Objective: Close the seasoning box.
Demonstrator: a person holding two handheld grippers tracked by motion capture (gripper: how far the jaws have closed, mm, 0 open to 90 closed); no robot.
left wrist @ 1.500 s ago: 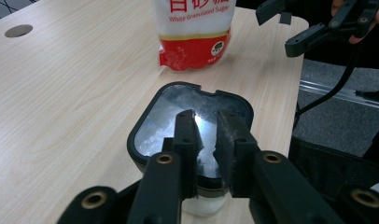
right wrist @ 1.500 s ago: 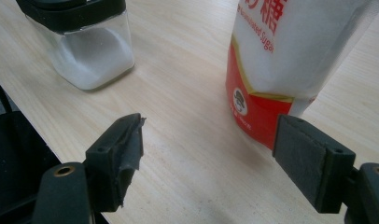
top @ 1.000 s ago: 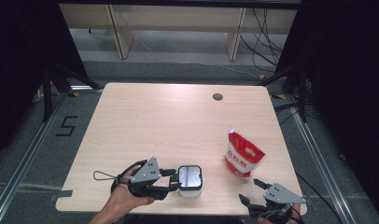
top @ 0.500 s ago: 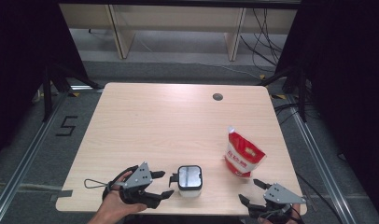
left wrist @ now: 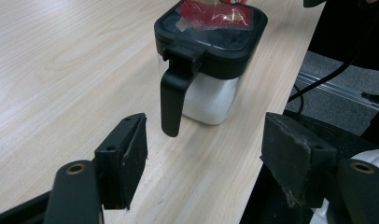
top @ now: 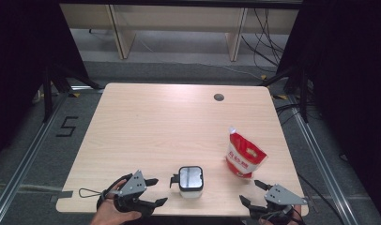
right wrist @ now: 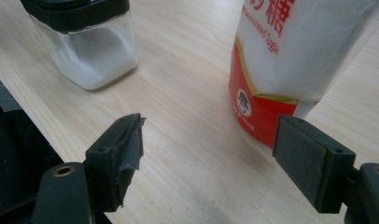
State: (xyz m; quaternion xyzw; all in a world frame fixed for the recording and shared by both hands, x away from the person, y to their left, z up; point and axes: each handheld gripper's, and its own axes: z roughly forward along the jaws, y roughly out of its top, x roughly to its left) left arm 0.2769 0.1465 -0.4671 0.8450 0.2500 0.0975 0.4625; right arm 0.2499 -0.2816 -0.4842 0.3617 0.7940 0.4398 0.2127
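The left gripper is seen at the near edge of the table, held in a hand that comes in from the bottom of the high view, and its jaws have just been opening; they are now spread wide with nothing pressed between the pads. In the left gripper view the same gripper is pointed at a clear jar with a black lid and a black handle, and that handle hangs just ahead of the gap between the jaws, apart from both pads. White grains are seen through the jar's wall. On the high view the jar stands upright near the front edge, just to the right of the left gripper, its handle turned toward it. Further right, the right gripper is held at the front right corner of the table, its jaws likewise released and empty. In the right gripper view, bare tabletop lies between its jaws, with the jar up at the left and a red and white sugar pouch close ahead at the right, touched by neither pad. On the high view the pouch stands behind the right gripper and well apart from the jar. A round dark hole is noted near the table's far edge.
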